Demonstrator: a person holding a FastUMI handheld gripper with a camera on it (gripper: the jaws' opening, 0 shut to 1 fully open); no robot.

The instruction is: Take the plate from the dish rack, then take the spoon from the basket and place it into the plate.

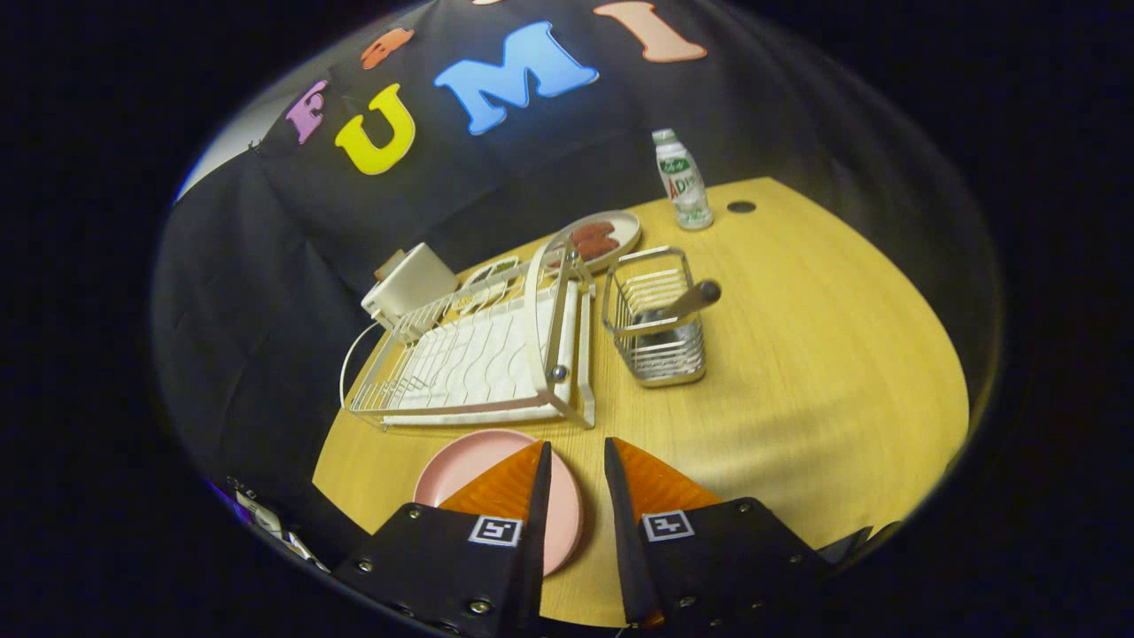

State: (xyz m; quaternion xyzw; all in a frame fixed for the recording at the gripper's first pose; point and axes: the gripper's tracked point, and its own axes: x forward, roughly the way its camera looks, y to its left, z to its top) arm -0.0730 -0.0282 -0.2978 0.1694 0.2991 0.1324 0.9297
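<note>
Hovering gripper (578,461), fingers slightly apart, holding nothing; pink plate (461,470) lies on table (797,354) (rack emptied), spoon (687,303) waits in basket (656,332).

A matt, smooth pink plate (465,474), plastic by the look of it, is lying near the tabletop's (797,372) front edge, on pale wood grain with a soft sheen. The dish rack (478,354) is showing white-coated wire over a smooth white tray. The basket (656,328) is gleaming as bright metal wire, holding a spoon (691,301) with a dull metal handle. The bottle (682,182) near the far edge is looking like glossy plastic.
</note>
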